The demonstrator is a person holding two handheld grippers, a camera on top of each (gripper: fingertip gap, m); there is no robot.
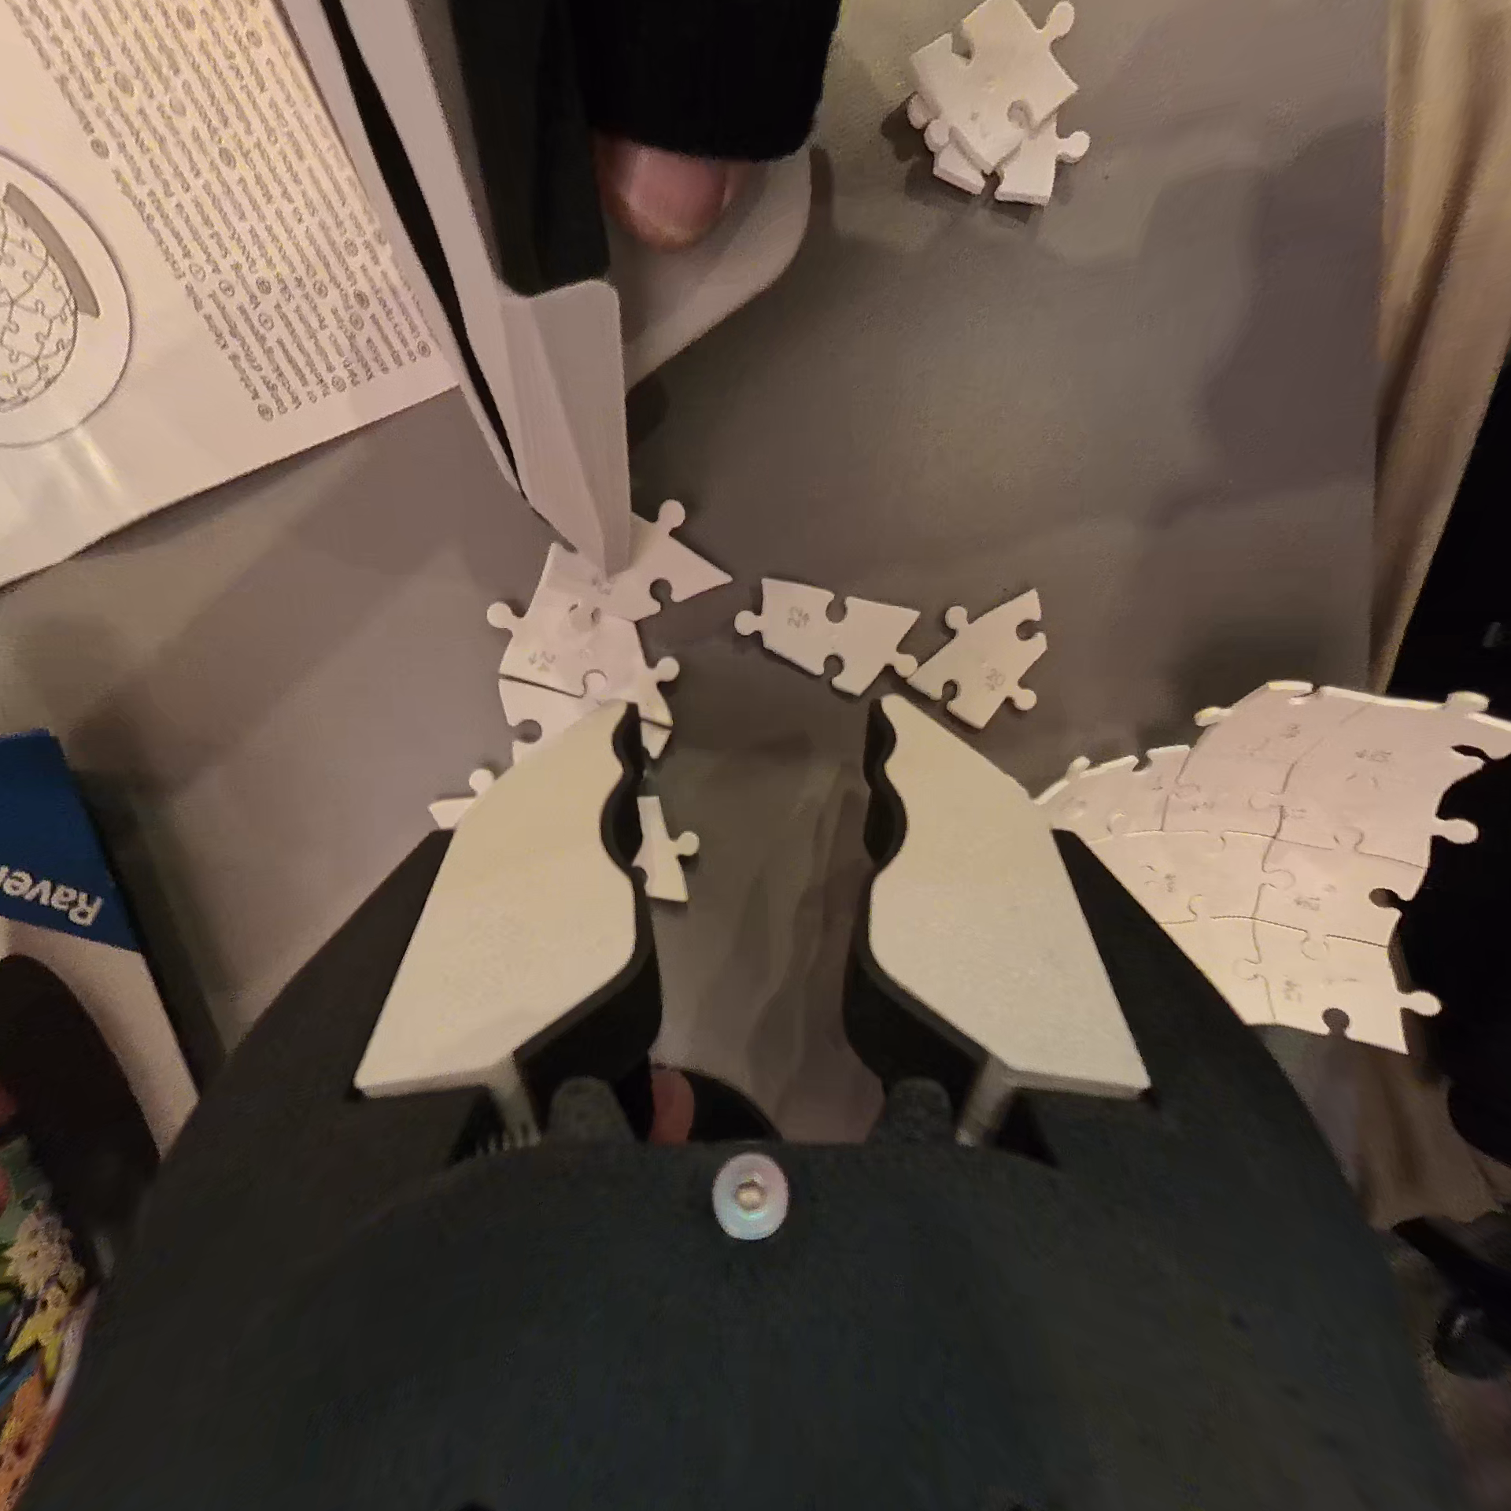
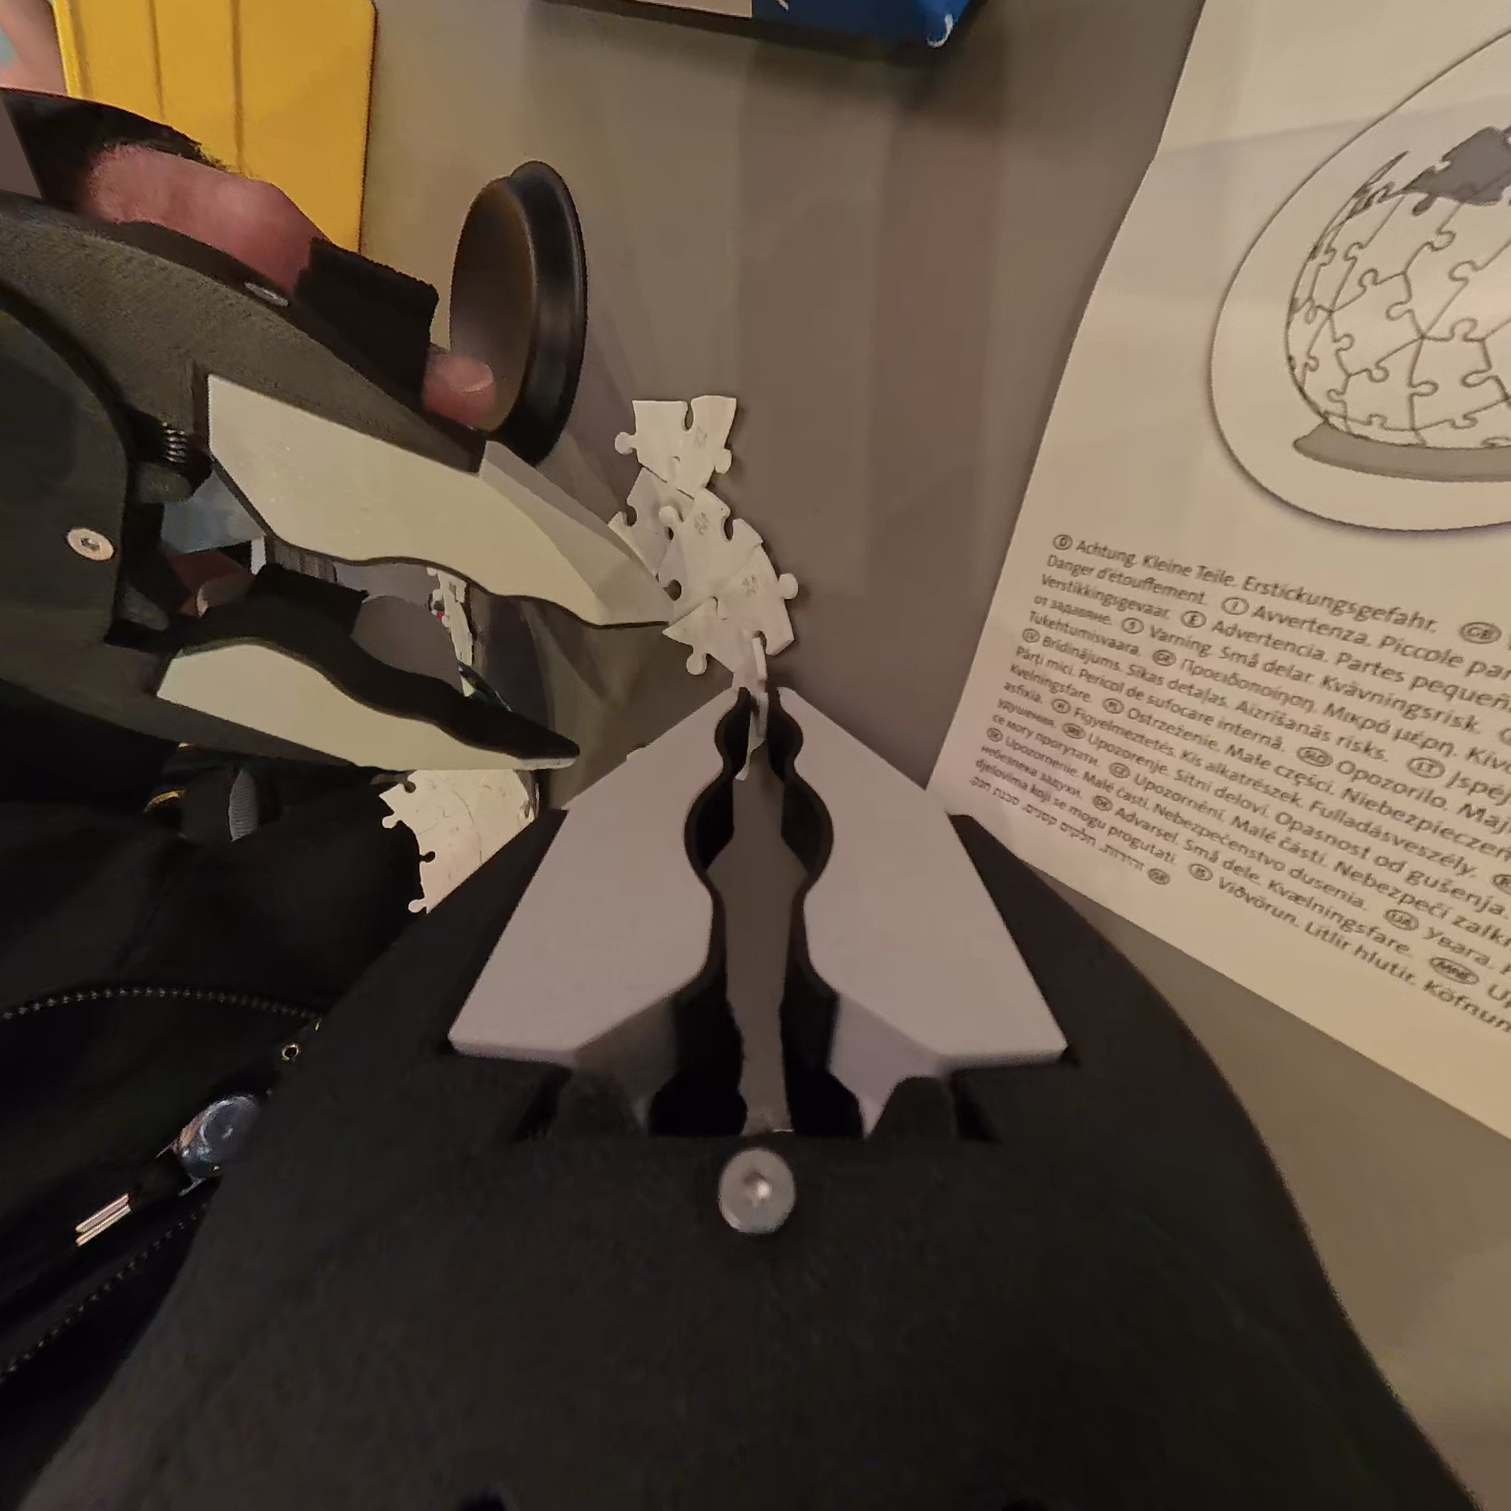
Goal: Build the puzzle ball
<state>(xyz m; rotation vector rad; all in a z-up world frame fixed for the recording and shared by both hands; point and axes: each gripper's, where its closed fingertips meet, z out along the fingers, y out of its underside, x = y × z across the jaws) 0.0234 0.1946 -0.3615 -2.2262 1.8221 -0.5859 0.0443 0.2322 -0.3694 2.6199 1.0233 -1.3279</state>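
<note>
Grey bench carries everything, with a beige curtain hanging at its far edge in my left wrist view; my left tool hovers with its fingers spread apart and nothing between them, its left finger overlapping the near end of a curved strip of joined white puzzle pieces; my right tool comes in from above, its tips pinched together on the far piece of that strip; a joined pair of pieces and a single piece lie just beyond my left tool's right finger, the two touching; a larger curved shell of assembled pieces sits to the right, and a small heap of loose pieces lies well apart near the far edge; only this view shows those, and the blue puzzle box at the left; the instruction sheet lies at upper left.

From my right wrist view, my right tool is clamped edge-on on a thin white piece, which joins the strip running away from it; my left tool stands open at the left, its upper fingertip touching the strip; a black round disc shows only here, beyond the left tool; the sheet lies to the right; part of the shell peeks out below the left tool.
</note>
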